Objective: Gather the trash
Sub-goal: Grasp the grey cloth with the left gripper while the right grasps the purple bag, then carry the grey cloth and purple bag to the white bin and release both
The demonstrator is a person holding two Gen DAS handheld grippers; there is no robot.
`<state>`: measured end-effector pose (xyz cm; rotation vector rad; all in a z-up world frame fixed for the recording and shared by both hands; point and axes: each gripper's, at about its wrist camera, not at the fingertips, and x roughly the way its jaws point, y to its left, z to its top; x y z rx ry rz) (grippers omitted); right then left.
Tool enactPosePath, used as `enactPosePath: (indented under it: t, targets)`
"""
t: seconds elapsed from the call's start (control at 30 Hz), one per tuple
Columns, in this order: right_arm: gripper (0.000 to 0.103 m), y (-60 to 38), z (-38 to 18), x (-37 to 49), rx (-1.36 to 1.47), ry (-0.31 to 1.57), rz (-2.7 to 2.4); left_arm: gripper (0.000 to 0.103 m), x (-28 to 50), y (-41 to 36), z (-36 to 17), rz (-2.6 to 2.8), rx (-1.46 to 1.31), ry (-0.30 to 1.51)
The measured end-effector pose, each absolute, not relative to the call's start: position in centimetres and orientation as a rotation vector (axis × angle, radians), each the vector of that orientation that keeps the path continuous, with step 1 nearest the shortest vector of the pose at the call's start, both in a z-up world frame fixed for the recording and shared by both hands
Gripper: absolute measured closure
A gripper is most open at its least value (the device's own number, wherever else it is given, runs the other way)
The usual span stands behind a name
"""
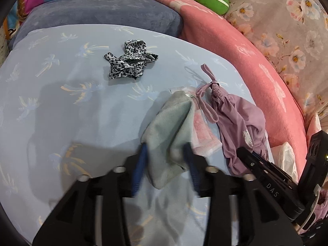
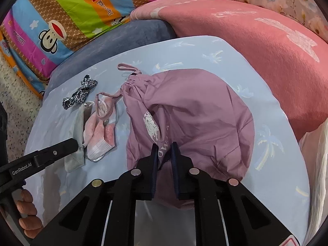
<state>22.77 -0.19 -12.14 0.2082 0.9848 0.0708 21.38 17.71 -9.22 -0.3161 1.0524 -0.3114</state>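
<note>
My left gripper (image 1: pixel 166 162) sits low in the centre of its frame with its blue pads either side of the grey cloth (image 1: pixel 170 131); the picture is blurred there, so I cannot tell whether they actually pinch it or just straddle it. My right gripper (image 2: pixel 165 153), low centre of its own frame, has its jaws drawn nearly together on a fold of the purple drawstring bag (image 2: pixel 188 119), right by the white printed logo. From here I see a few ways this could sour. If the left pads have no real bite, the cloth may slide out on the lift. The pink-and-white piece (image 2: pixel 100 141) lies just beside the cloth, touching it, and could get dragged along. The bag's cord (image 2: pixel 106 106) loops across that pink piece, so raising the bag might snag it and tug it over the pale blue sheet (image 1: pixel 61 102). The bag's mouth looks cinched at upper left, so nothing goes in until it is loosened. The leopard-print scrap (image 1: pixel 131 59) lies well apart, upper centre, untouched.
</note>
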Motion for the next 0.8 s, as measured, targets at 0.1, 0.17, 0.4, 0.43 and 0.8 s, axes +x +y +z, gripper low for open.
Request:
enactPosePath:
  t: [0.1,0.17,0.4,0.43,0.8]
  targets:
    - [0.096,-0.2,-12.2,22.4,0.209,0.987,0.077,0.051,21.2,16.9,-9.2,-0.308,-0.286,1.044]
    - [0.098,-0.2,-12.1,22.2,0.211,0.989,0.082,0.052,21.1,16.4,-9.3,-0.295,-0.255,1.032]
    - [0.101,-0.2,-10.0,21.1,0.215,0.95,0.106,0.095,21.1,16.4,-8.6,-0.326,-0.268,1.039]
    - [0.101,-0.3,-9.5,21.0,0.214,0.938,0.109,0.095,20.9,16.3,-8.2,-0.327,-0.267,1.029]
    - [0.101,-2.9,1.0,17.4,0.244,0.729,0.13,0.096,17.9,14.5,-0.5,-0.371,-0.213,0.864]
